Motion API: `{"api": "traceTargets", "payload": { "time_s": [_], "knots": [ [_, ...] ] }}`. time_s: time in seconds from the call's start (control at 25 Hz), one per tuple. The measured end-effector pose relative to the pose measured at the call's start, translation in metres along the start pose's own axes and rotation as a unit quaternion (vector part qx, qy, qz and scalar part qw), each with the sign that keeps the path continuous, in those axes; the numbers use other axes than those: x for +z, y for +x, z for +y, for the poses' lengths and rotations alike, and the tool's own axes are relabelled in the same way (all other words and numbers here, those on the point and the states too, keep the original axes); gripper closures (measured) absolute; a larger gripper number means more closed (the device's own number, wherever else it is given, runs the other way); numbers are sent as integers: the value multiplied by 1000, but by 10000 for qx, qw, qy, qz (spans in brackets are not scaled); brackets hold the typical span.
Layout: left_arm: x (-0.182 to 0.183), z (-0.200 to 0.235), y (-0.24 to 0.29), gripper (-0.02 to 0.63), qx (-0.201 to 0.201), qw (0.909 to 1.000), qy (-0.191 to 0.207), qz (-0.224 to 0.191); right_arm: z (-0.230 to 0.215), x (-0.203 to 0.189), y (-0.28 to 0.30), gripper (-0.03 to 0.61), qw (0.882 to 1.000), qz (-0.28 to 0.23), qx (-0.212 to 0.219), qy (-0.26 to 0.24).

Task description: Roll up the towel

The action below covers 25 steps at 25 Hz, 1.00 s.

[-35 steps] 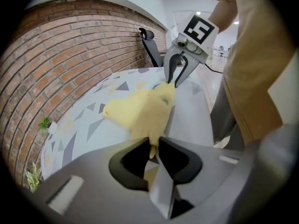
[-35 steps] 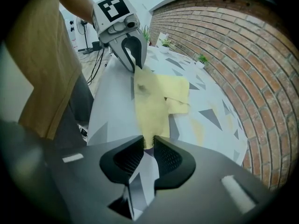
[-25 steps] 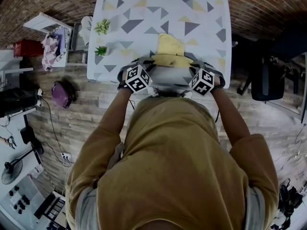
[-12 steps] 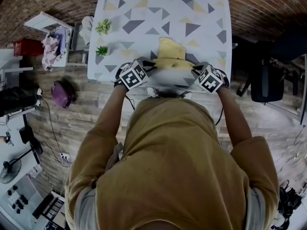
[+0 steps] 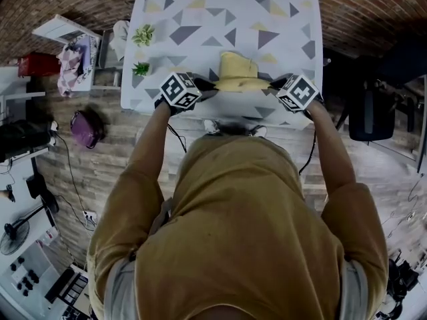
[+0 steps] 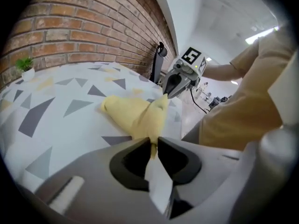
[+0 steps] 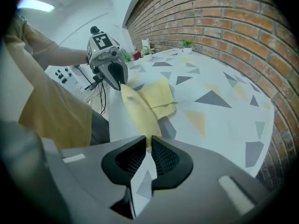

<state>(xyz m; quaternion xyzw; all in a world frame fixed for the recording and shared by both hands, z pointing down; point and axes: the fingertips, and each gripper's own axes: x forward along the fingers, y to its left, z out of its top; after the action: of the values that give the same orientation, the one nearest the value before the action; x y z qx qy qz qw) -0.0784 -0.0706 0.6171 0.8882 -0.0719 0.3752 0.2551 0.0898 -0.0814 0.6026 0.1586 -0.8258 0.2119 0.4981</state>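
Along the left edge of the table (image 5: 287, 19), two small potted plants (image 5: 142, 36) (image 5: 140, 70) stand well apart from the yellow towel (image 5: 237, 72), which sits at the middle of the near edge. The left gripper (image 6: 153, 148) has its jaws clamped on the towel's near-left corner, and the right gripper (image 7: 148, 146) has its jaws pinched tight on the near-right corner. The hem held up between them runs left to right, parallel to the near edge, while the rest of the cloth trails toward the far edge.
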Motion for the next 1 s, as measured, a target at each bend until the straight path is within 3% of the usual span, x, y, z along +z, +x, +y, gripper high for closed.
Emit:
{"api": "traceTargets", "payload": {
  "time_s": [0.28, 0.48, 0.68, 1.0],
  "knots": [
    [10, 18, -1, 502, -453, 9963, -715, -148, -19, 3, 12, 538, 9976, 129, 417, 546],
    [8, 35, -1, 502, -412, 9925, -1139, -141, -29, 8, 17, 538, 9958, 201, 480, 748],
    [13, 51, 1, 499, -129, 9935, -1129, -105, -41, 12, 23, 537, 9950, 221, 361, 905],
    [16, 63, 4, 468, 812, 9951, -566, 14, -52, 4, 31, 534, 9919, 168, 18, 1257]
  ]
}}
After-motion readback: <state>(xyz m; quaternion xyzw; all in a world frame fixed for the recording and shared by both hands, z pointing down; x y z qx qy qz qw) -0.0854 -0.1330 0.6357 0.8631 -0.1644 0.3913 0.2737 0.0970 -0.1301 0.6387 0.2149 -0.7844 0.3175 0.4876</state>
